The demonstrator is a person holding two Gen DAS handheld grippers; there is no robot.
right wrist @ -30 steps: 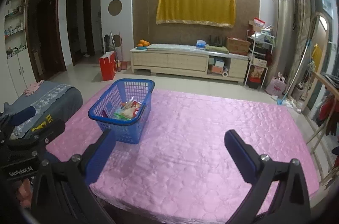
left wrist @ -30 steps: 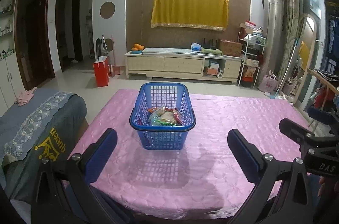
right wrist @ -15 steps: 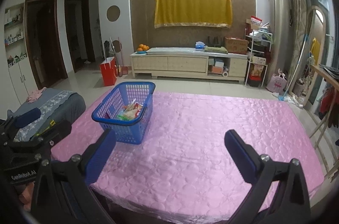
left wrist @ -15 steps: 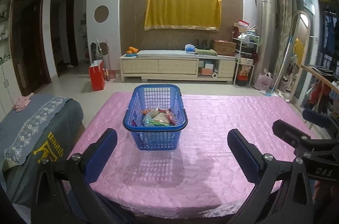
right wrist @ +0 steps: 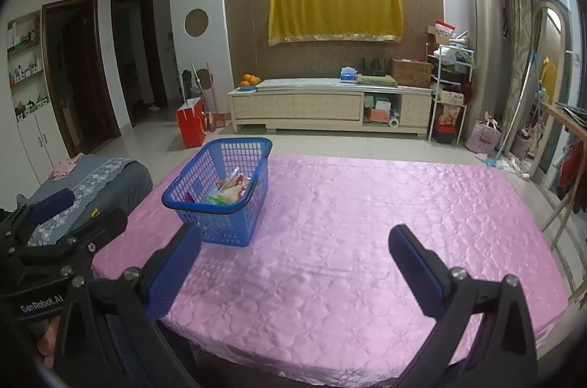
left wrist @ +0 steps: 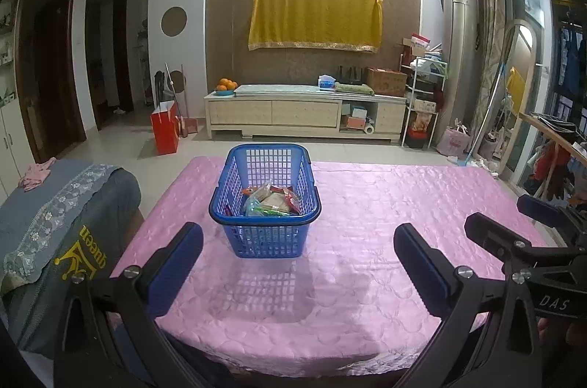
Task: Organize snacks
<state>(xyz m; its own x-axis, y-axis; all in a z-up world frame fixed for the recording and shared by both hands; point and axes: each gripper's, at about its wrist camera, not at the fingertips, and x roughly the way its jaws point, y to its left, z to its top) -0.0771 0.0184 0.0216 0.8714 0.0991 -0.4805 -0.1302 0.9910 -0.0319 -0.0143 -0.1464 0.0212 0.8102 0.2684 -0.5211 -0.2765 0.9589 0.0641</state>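
While both tools hang over the near table edge, left gripper [left wrist: 298,252] and right gripper [right wrist: 294,252] show jaws spread wide, holding nothing. Blue basket [left wrist: 265,204] sits ahead of the left gripper on the pink quilted cloth [left wrist: 385,222], snack packets [left wrist: 273,200] heaped inside. Packets look light, crinkly, slippery film: likely best pinched at a sealed edge, gently. Basket is rigid plastic lattice, rounded rim, tapered walls; cloth glossy, embossed with a stitched pattern.
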